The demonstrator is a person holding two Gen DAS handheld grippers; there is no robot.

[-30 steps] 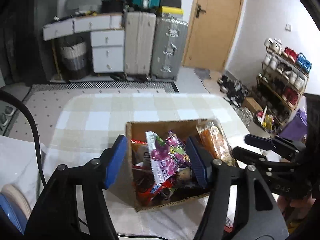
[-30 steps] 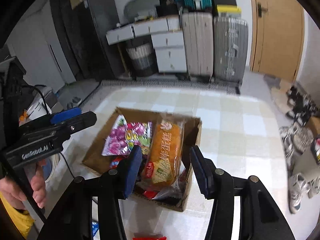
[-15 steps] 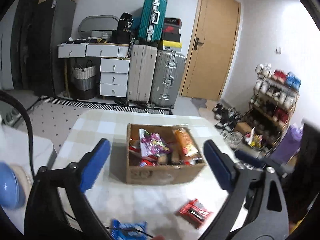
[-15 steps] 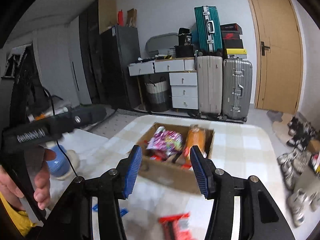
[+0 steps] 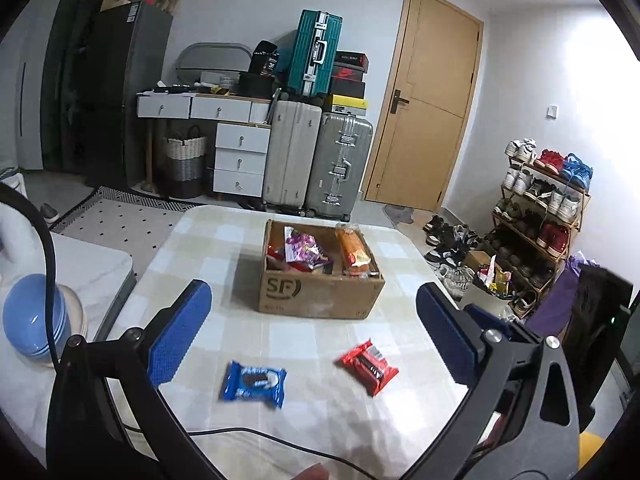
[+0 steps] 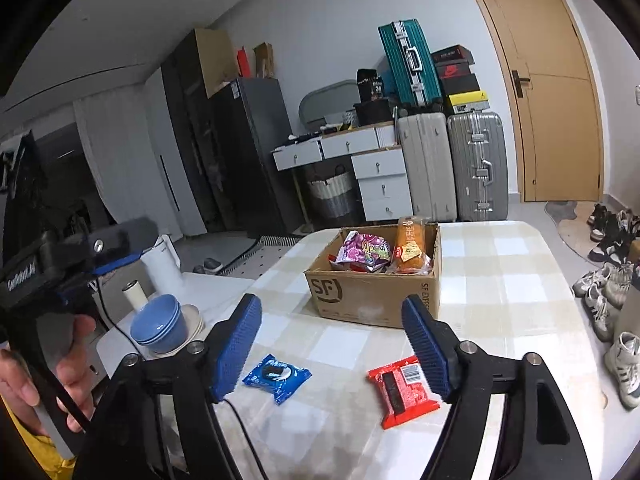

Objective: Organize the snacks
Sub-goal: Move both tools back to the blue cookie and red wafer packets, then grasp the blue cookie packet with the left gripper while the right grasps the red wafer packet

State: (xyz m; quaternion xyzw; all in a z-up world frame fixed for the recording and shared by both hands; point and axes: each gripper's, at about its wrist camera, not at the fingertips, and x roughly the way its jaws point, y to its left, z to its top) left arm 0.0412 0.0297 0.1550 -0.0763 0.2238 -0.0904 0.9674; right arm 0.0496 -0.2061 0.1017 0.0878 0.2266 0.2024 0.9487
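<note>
Left wrist view: the left gripper (image 5: 313,326) stands wide apart with nothing between its blue pads (image 5: 180,334). Beyond the tips, straight ahead on the checked tablecloth (image 5: 304,340), sits a cardboard SF box (image 5: 320,290) holding snack packets, among them a purple candy bag (image 5: 304,247) and an orange packet (image 5: 353,249). Nearer, just below the gap between the pads, lie a blue Oreo packet (image 5: 254,384) toward the left pad and a red wafer packet (image 5: 368,366) toward the right pad, both loose on the cloth and well apart from the box. Right wrist view: the right gripper (image 6: 332,344) is opening, its jaws empty. The box (image 6: 376,292) lies ahead between the tips. The Oreo packet (image 6: 277,376) rests just beside the left pad, and the red packet (image 6: 402,390) lies partly behind the right pad (image 6: 426,354). To the left, a hand (image 6: 44,376) holds the other gripper's handle.
</note>
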